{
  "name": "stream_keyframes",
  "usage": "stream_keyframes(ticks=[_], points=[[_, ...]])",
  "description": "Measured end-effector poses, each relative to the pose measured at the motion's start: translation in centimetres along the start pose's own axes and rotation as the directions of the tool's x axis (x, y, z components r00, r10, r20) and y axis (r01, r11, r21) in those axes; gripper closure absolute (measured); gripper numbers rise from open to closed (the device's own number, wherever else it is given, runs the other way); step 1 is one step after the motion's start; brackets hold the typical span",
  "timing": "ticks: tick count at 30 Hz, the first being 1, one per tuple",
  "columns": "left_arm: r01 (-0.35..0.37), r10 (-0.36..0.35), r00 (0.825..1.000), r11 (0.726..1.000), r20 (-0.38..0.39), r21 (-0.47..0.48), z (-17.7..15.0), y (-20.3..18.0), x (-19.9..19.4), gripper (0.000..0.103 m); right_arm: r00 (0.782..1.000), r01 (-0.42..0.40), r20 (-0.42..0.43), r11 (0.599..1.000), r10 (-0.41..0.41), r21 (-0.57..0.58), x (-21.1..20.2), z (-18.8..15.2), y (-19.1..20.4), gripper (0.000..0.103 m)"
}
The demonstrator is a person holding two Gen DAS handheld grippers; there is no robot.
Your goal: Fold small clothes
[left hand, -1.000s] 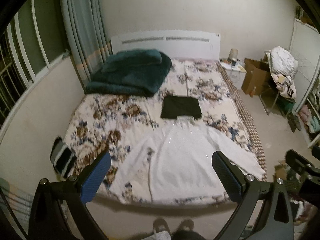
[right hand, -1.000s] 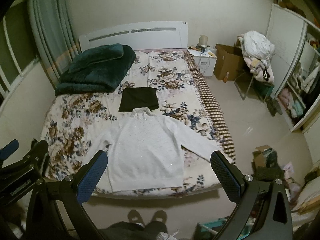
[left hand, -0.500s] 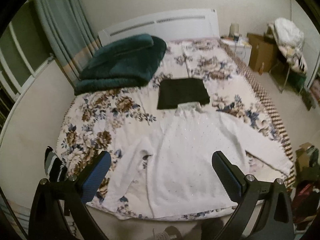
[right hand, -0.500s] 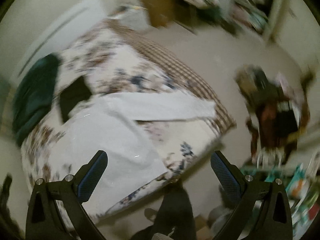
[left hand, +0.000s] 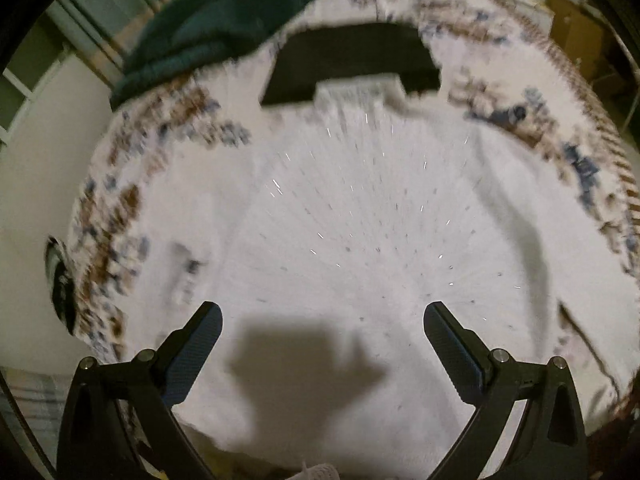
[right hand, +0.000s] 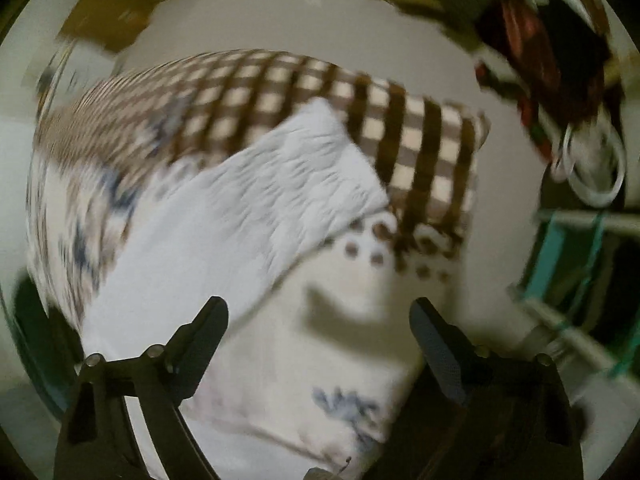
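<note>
**White Sweater Lay Flat on the Bed**

White and sparkly, one sweater (left hand: 352, 240) lay spread flat on the flowery bed (left hand: 120, 208). Its collar touched one folded black cloth (left hand: 352, 60) farther up the bed. One dark green blanket (left hand: 224, 12) sat bunched near the top left corner.

The left gripper (left hand: 318, 328) pointed down at the lower part of the sweater and hung just above it. Its jaws were wide apart and held nothing. A dark shadow (left hand: 304, 356) fell on the white cloth between them.

The right gripper (right hand: 318, 320) pointed down at the right edge of the bed. Its jaws were wide apart too, and they held nothing. One white sleeve (right hand: 280, 192) of the sweater stretched out ahead of it, with its end lying on the brown checked cloth (right hand: 420, 132) at the side of the bed. Past the bed edge was the pale floor (right hand: 280, 12), with some blurry things on it that were too smeared to name.

Both pictures were blurry. No words or labels could be read anywhere.
</note>
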State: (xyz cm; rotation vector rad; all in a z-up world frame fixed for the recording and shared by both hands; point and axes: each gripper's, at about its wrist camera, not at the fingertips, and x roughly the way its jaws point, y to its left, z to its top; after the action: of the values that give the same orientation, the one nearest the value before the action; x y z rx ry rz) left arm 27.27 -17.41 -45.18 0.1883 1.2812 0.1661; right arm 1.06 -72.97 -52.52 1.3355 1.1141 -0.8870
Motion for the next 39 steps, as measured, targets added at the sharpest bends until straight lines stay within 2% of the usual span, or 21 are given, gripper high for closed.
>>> stream_keyframes(ticks=[4, 7, 8, 9, 10, 13, 17, 21, 25, 28, 30, 33, 35, 37, 39], points=[[0.0, -0.002, 0.998, 0.999, -0.055, -0.041, -0.5, -1.3, 5.5, 0.0, 0.994, -0.092, 0.066, 0.982, 0.082, 0.165, 4.3, 2.6, -3.0, 0.024], [0.0, -0.005, 0.996, 0.998, -0.086, -0.059, -0.7, -1.7, 8.7, 0.0, 0.983, -0.13, 0.155, 0.968, 0.098, 0.213, 5.0, 3.2, -3.5, 0.024], [0.008, -0.014, 0.996, 0.998, -0.092, -0.065, -0.6, -1.7, 9.4, 0.0, 0.975, -0.148, 0.193, 0.966, 0.107, 0.211, 4.9, 3.2, -3.5, 0.041], [0.017, -0.023, 0.996, 0.997, -0.091, -0.073, -0.6, -1.6, 10.1, 0.0, 0.971, -0.155, 0.209, 0.968, 0.113, 0.197, 5.0, 3.3, -3.3, 0.08], [0.021, -0.027, 0.996, 0.997, -0.089, -0.071, -0.5, -1.5, 10.4, 0.0, 0.972, -0.159, 0.202, 0.969, 0.12, 0.188, 5.2, 3.5, -3.1, 0.091], [0.03, -0.033, 0.997, 0.998, -0.074, -0.049, -0.4, -1.1, 10.8, 0.0, 0.964, -0.152, 0.243, 0.977, 0.112, 0.153, 4.5, 4.0, -2.9, 0.093], [0.04, -0.04, 0.999, 0.999, -0.027, -0.028, -0.2, 0.0, 10.3, 0.0, 0.94, -0.15, 0.326, 0.98, 0.1, 0.131, 1.7, 5.3, -3.6, 0.094], [0.047, -0.047, 0.999, 0.998, 0.0, -0.034, -0.1, 1.5, 10.1, 0.0, 0.936, -0.137, 0.337, 0.988, 0.104, 0.075, 0.0, 5.9, -2.1, 0.094], [0.048, -0.047, 0.999, 0.997, 0.015, -0.06, -0.2, 3.1, 10.0, 0.0, 0.933, -0.13, 0.331, 0.989, 0.144, -0.064, -1.5, 4.6, 2.5, 0.094], [0.042, -0.04, 0.999, 0.995, 0.02, -0.086, -0.6, 4.7, 9.7, 0.0, 0.924, -0.141, 0.319, 0.965, 0.208, -0.222, -3.2, 1.5, 7.7, 0.094], [0.035, -0.033, 0.999, 0.994, 0.019, -0.107, -0.9, 6.2, 9.7, 0.0, 0.922, -0.138, 0.295, 0.925, 0.25, -0.353, -4.0, -1.9, 12.3, 0.094], [0.016, -0.014, 1.0, 0.991, 0.017, -0.132, -1.5, 8.2, 9.6, 0.0, 0.927, -0.121, 0.23, 0.816, 0.296, -0.565, -3.7, -8.8, 19.6, 0.094], [-0.001, 0.004, 1.0, 0.989, 0.017, -0.151, -1.9, 10.1, 9.7, 0.0, 0.939, -0.112, 0.158, 0.707, 0.305, -0.698, -1.9, -14.4, 24.8, 0.094], [-0.024, 0.028, 0.999, 0.984, 0.021, -0.177, -2.5, 12.2, 9.7, 0.0, 0.949, -0.083, 0.113, 0.581, 0.293, -0.81, 0.3, -20.8, 29.4, 0.094], [-0.052, 0.057, 0.998, 0.978, 0.016, -0.203, -3.1, 14.4, 10.1, 0.0, 0.961, -0.063, 0.063, 0.435, 0.271, -0.898, 3.1, -28.0, 34.0, 0.094]])
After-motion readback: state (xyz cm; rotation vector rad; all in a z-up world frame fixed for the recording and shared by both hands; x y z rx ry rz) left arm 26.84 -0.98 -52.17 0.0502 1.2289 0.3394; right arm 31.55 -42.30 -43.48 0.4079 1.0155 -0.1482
